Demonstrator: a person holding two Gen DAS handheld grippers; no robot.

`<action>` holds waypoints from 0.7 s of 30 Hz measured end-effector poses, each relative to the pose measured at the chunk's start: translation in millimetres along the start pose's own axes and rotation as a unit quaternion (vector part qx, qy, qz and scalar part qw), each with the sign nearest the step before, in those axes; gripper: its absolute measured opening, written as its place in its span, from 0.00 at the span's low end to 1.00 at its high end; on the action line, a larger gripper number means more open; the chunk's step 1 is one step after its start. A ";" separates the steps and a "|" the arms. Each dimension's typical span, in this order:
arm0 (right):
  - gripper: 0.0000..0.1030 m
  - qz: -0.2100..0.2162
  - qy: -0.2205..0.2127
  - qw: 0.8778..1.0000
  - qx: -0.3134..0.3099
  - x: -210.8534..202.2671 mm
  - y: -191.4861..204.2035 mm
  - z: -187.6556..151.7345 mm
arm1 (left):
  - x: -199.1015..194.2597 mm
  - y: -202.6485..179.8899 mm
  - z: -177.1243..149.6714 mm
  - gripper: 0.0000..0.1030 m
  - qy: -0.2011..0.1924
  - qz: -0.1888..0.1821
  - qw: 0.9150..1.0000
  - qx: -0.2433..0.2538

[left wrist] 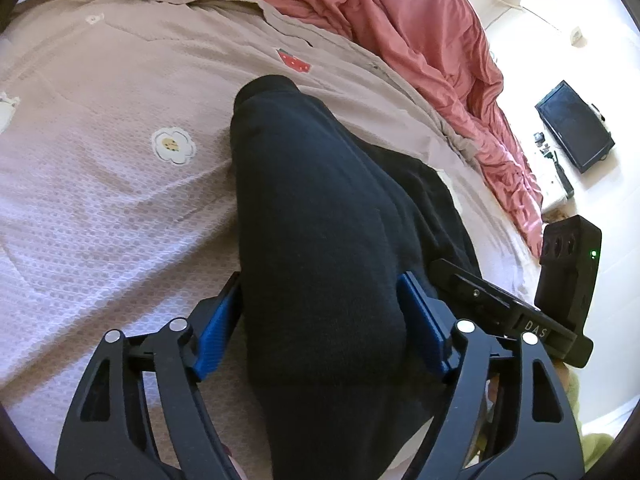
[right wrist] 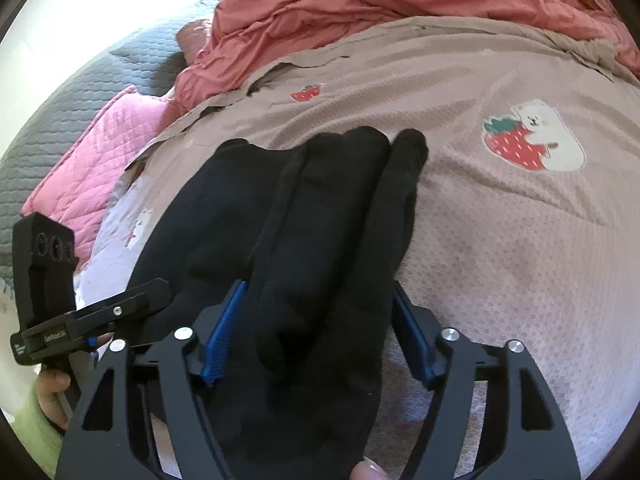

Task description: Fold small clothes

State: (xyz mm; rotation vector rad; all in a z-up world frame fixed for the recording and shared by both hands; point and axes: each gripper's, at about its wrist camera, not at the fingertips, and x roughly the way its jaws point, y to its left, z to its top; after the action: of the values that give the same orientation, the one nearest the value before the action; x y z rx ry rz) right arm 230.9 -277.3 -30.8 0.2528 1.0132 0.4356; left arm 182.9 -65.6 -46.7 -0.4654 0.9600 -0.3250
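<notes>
Black garment: dark knit piece lying in long folds on the bedspread, running away from both cameras.
Garment's place: on the beige quilted bedspread, just beside its printed flower; the strawberry print lies to the other side.
Left gripper: tongs apart, blue pads flanking the garment's near end; whether they touch the cloth cannot be told.
Right gripper: tongs apart, the garment's folds lying between them, not clamped.
Red blanket: bunched along the bedspread's far edge.
Pink quilt: beside the bedspread, beyond its edge.
</notes>
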 end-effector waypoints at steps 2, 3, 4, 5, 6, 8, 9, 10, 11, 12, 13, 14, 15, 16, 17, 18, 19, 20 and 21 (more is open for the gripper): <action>0.80 -0.011 0.000 1.000 0.002 1.6 0.3 -0.2 | -0.5 1.1 0.3 0.69 0.001 0.000 1.000 -0.002; 0.81 -0.014 -0.001 1.000 0.002 1.7 0.8 -0.4 | -0.7 1.1 0.6 0.69 0.001 0.001 1.000 -0.002; 0.81 -0.015 -0.001 1.000 0.003 1.4 0.6 -0.7 | -1.3 1.0 0.6 0.69 0.000 0.003 1.000 -0.001; 0.81 -0.016 -0.001 1.000 0.003 1.3 0.9 -0.5 | -1.3 0.7 0.7 0.69 -0.001 0.004 1.000 0.000; 0.82 -0.017 -0.002 1.000 0.003 1.1 1.2 -0.7 | -1.7 0.7 0.7 0.69 -0.001 0.005 1.000 0.001; 0.83 -0.020 -0.002 1.000 0.004 1.0 1.9 -0.5 | -2.6 1.4 0.7 0.69 -0.001 0.005 1.000 0.000; 0.83 -0.020 -0.002 1.000 0.004 1.0 2.5 0.0 | -2.9 1.6 0.8 0.70 -0.001 0.005 1.000 0.000; 0.83 -0.022 -0.002 1.000 0.003 0.3 2.7 0.1 | -2.8 1.6 0.2 0.70 -0.001 0.006 1.000 0.000; 0.84 -0.023 -0.003 1.000 0.003 -0.4 2.7 0.2 | -3.9 1.4 -0.4 0.70 -0.002 0.007 1.000 0.000; 0.84 -0.024 -0.003 1.000 0.002 -1.3 3.5 0.4 | -4.6 1.5 -0.5 0.70 -0.002 0.007 1.000 0.000; 0.84 -0.025 -0.004 1.000 0.001 -3.1 3.9 -0.5 | -4.8 1.9 0.2 0.70 -0.002 0.007 1.000 0.000; 0.84 -0.027 -0.005 1.000 0.000 -4.2 4.8 -0.6 | -5.8 2.2 0.1 0.70 -0.003 0.007 1.000 0.000; 0.84 -0.027 -0.006 1.000 -0.001 -5.7 5.5 -0.5 | -7.0 2.5 0.3 0.70 -0.004 0.008 1.000 -0.001; 0.84 -0.028 -0.007 1.000 -0.001 -7.7 5.6 -0.6 | -7.7 3.1 0.8 0.70 -0.005 0.008 1.000 -0.001; 0.84 -0.028 -0.010 1.000 -0.002 -10.2 6.4 -0.3 | -9.1 3.5 0.9 0.70 -0.006 0.008 1.000 -0.001; 0.84 -0.028 -0.012 1.000 -0.002 -12.4 6.4 -0.3 | -10.5 4.0 1.2 0.71 -0.007 0.009 1.000 -0.002; 0.84 -0.028 -0.015 1.000 -0.003 -15.1 6.7 0.0 | -11.6 4.2 1.3 0.71 -0.007 0.011 1.000 -0.002; 0.84 -0.027 -0.018 0.999 -0.004 -18.5 7.3 0.4 | -13.1 4.2 1.3 0.72 -0.008 0.014 1.000 -0.001; 0.84 -0.026 -0.021 0.999 -0.004 -20.6 8.1 1.1 | -14.4 4.3 1.4 0.72 -0.009 0.016 1.000 -0.001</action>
State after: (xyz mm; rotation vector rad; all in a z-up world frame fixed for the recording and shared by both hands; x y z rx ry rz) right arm 220.6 -279.6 -11.3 0.2272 0.9746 0.3851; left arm 176.6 -54.9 -38.1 -0.4543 0.9491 -0.2901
